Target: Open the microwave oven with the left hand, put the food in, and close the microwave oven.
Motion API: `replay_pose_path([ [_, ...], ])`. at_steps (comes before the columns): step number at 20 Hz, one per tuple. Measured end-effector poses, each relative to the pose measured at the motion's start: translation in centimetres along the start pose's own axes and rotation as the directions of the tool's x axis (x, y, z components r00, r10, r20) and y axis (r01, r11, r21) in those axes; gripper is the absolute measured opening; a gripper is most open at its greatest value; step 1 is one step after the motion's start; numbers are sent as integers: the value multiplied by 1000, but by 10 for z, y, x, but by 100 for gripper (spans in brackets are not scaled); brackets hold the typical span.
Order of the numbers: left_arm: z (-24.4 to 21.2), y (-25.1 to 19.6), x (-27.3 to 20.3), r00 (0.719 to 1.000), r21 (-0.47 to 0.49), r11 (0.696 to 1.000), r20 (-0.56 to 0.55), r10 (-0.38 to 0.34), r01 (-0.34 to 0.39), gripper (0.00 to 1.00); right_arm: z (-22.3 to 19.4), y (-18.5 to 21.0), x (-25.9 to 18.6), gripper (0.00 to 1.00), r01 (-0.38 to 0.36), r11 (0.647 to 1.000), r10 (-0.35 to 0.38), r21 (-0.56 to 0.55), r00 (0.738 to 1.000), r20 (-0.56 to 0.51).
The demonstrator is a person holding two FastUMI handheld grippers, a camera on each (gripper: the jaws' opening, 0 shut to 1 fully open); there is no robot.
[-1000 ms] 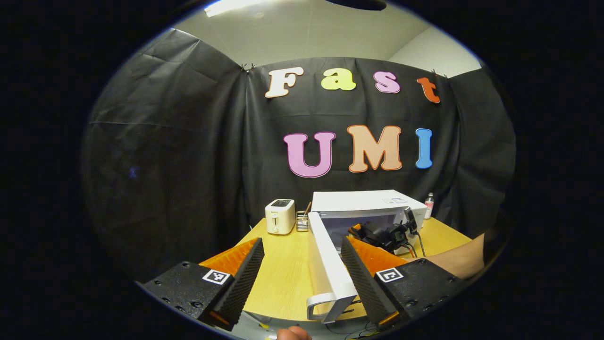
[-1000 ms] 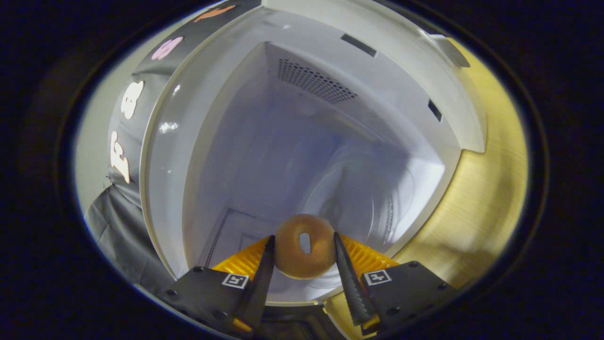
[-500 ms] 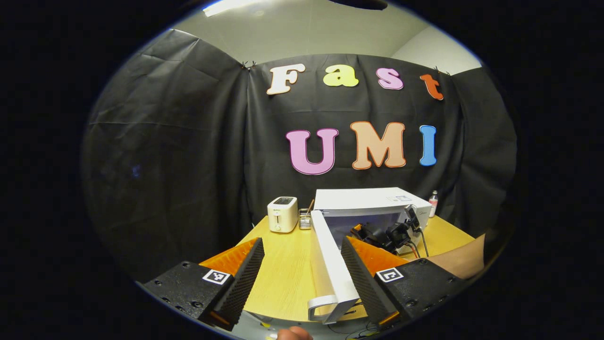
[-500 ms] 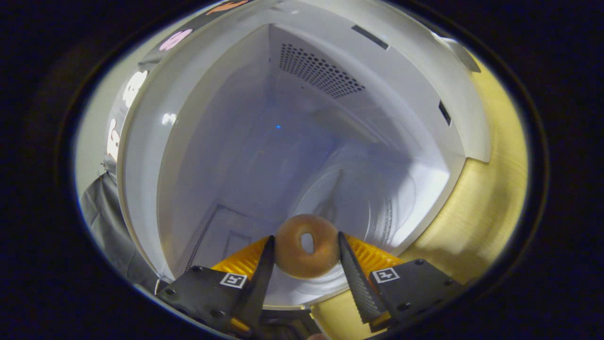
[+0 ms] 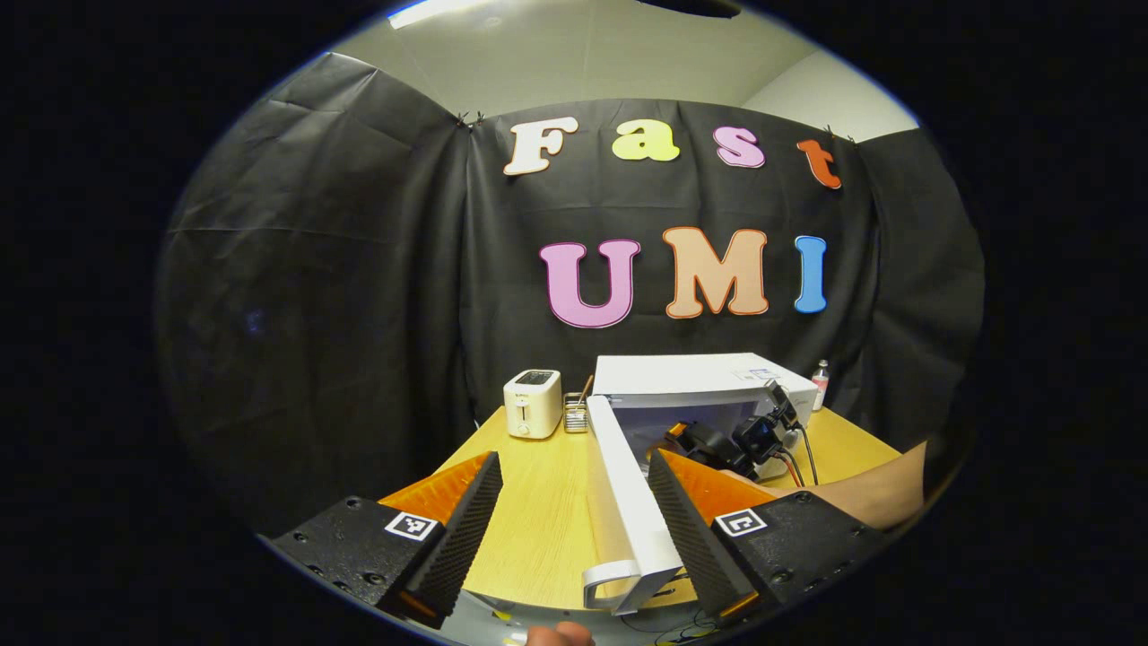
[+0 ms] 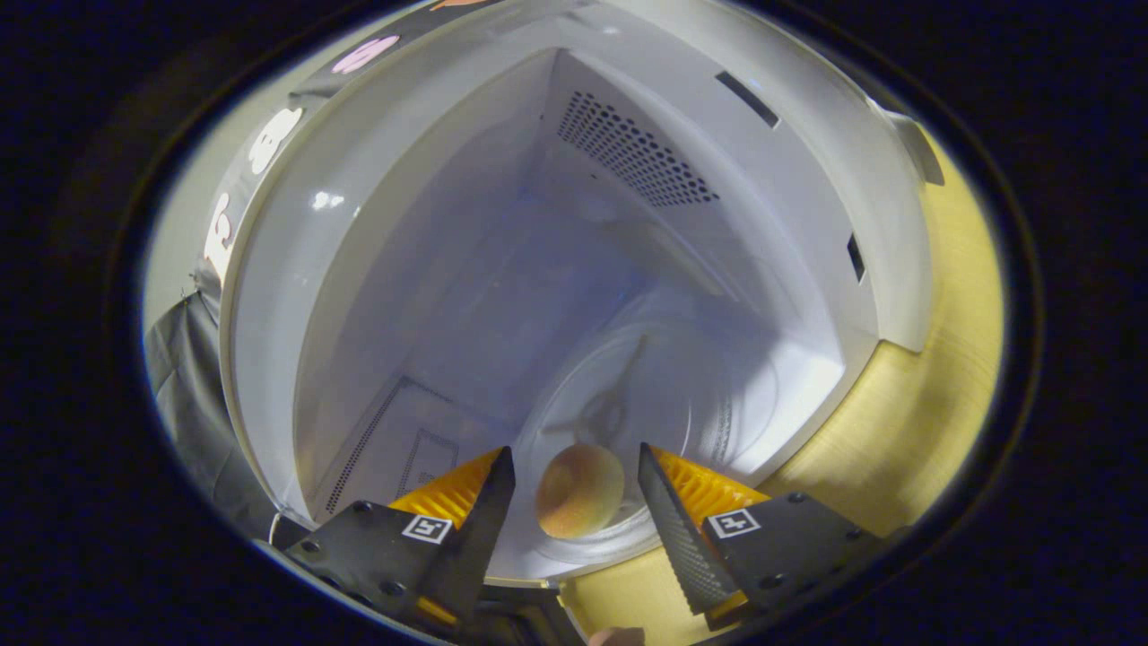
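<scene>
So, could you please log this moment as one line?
door open | right gripper open, donut loose on turntable | left gripper open, idle

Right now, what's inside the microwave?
In the right gripper view, the bagel lies on the glass turntable inside the microwave, between the right gripper's open fingers, touching neither. Its underside is hidden.

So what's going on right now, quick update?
Right gripper open, bagel loose between its fingers inside microwave. Left gripper open beside open door. Nothing blocking.
</scene>
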State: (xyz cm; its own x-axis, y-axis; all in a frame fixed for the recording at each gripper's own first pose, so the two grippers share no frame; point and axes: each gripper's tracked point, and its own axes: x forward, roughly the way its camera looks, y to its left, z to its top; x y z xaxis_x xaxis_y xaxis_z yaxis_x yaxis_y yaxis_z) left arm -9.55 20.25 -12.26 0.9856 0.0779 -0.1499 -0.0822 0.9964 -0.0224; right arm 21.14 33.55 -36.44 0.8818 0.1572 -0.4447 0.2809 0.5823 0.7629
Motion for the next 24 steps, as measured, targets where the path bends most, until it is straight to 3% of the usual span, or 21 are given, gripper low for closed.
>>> replay_pose_path([
  [4, 1, 0, -1, 1000, 10, 1000, -2, -2, 2, 96, -1, -1, -8, 82, 3, 999, -3, -33, 1000, -5],
  [6, 1, -2, -1, 1000, 23, 1000, -4, -7, 7, 98, -2, 3, -18, 93, -20, 994, 20, -110, 1000, -10],
  [7, 1, -1, -1, 1000, 29, 1000, -8, -9, 9, 96, -3, 5, -24, 82, -34, 986, 33, -165, 999, -13],
  [12, -4, 2, -6, 1000, 32, 999, -19, 2, -2, 96, 13, 14, -70, 83, -109, 933, 112, -342, 994, -10],
  [17, -29, 12, -18, 996, -17, 1000, -86, 19, -20, 96, 48, 21, -124, 83, -155, 799, 187, -581, 982, -6],
  [19, -48, 18, -24, 991, -26, 999, -132, 19, -22, 99, 77, 35, -147, 83, -167, 747, 234, -643, 972, 20],
  [22, -67, 25, -25, 985, -13, 1000, -172, 21, -24, 93, 123, 53, -181, 83, -151, 657, 301, -738, 951, 74],
  [23, -73, 29, -24, 983, -11, 1000, -184, 26, -28, 93, 136, 57, -190, 94, -138, 635, 316, -760, 944, 93],
  [24, -78, 31, -23, 980, -12, 999, -195, 28, -31, 92, 151, 62, -201, 94, -121, 614, 329, -780, 937, 113],
])
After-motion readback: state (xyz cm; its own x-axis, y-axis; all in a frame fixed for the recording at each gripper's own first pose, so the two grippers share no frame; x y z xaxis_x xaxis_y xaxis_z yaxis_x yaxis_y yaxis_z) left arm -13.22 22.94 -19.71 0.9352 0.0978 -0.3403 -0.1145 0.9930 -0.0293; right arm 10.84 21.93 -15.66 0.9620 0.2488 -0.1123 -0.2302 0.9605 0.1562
